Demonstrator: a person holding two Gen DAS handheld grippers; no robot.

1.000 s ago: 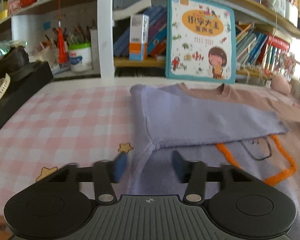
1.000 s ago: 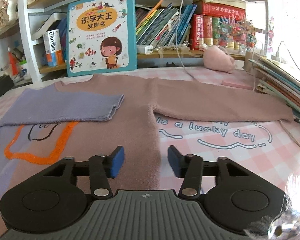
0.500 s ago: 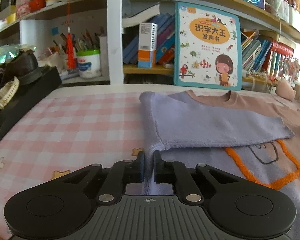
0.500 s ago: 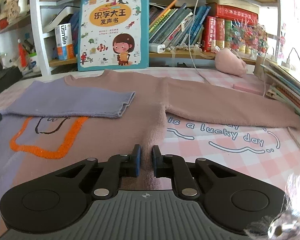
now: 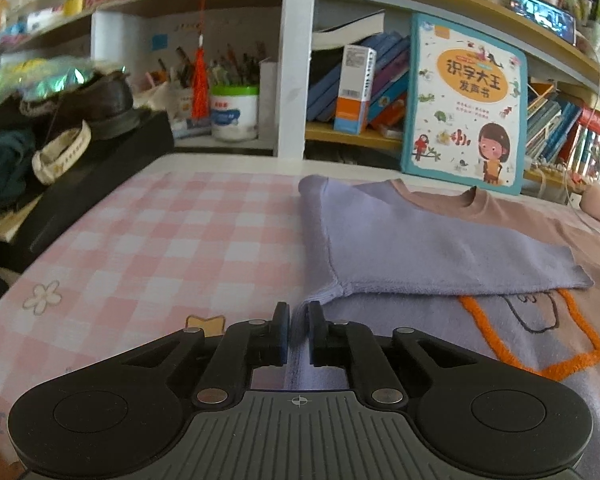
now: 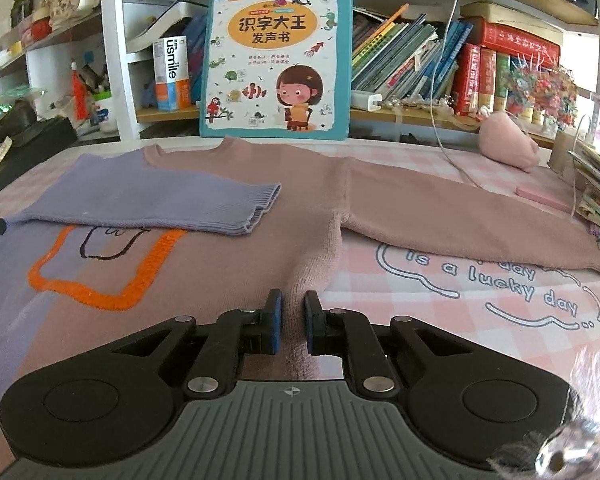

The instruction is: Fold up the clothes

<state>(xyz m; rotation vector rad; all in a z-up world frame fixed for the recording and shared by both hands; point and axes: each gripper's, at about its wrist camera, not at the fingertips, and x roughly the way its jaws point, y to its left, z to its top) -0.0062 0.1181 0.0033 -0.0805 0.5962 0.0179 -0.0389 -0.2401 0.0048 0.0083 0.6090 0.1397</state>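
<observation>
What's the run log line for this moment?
step: fold sweater | left tongs: opening, lilac side edge between | right tongs: shut on pink side edge | lilac sleeve: folded across chest

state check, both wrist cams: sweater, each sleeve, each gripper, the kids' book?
sweater: flat on the table, front up, only partly folded.
lavender sleeve: folded in across the chest.
pink sleeve: stretched out sideways, not yet folded.
left gripper: jaws opening, lavender side edge between the pads.
right gripper: shut on the pink side edge.
picture book: closed, upright against the shelf.
</observation>
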